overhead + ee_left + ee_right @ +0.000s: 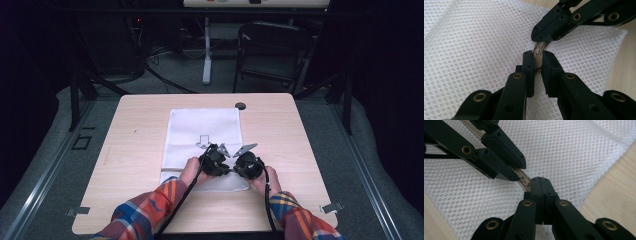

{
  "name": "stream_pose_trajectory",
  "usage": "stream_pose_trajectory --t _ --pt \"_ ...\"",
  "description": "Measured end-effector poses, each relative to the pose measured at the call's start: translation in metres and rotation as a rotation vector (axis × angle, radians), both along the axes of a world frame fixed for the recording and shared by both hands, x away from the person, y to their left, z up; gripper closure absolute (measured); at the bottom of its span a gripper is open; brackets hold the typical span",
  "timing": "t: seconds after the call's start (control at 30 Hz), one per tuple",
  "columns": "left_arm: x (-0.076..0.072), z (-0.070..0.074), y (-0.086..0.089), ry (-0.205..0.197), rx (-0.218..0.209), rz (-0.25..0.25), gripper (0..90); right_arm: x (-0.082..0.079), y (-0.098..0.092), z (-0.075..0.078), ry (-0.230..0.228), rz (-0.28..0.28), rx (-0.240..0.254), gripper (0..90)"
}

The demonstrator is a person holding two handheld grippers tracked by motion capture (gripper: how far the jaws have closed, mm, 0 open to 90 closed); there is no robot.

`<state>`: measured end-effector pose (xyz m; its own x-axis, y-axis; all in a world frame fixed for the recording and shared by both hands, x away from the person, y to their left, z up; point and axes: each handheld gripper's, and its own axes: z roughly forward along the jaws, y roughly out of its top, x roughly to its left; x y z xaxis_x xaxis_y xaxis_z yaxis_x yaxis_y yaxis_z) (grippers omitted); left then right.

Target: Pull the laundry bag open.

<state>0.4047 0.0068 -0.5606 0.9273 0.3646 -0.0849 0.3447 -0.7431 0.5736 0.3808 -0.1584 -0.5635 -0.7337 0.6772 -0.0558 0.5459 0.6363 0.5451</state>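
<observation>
Left gripper view first: my left gripper (538,58) is clamped on the beige zipper pull (537,55) of the white mesh laundry bag (474,50). My right gripper (540,185), jaws pressed together, pinches the zipper tape (524,180) just beside it. High view places both grippers at the bag's near end, close to the table's (280,130) front edge, midway across. Judgement: I should hold the right grip still as an anchor and draw the pull straight along the zipper line, low and steady, so the mesh stays taut and clear of the slider.
</observation>
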Motion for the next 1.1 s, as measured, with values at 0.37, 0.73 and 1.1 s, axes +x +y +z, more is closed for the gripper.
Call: stream_pose_trajectory --t 0.37,0.73,1.1 --pt "-0.0003 0.0016 0.0009 -0.007 0.028 -0.006 81.2 0.0005 -0.0007 0.0004 0.007 -0.005 0.0 90.0" --pt "0.0008 0.0025 0.0077 0.011 0.01 0.01 81.2 0.0012 -0.0018 -0.0006 0.002 -0.032 0.023 90.0" --pt "0.0002 0.003 0.0091 0.018 0.011 0.01 81.2 0.0013 -0.0013 0.0005 0.011 -0.032 0.009 90.0"
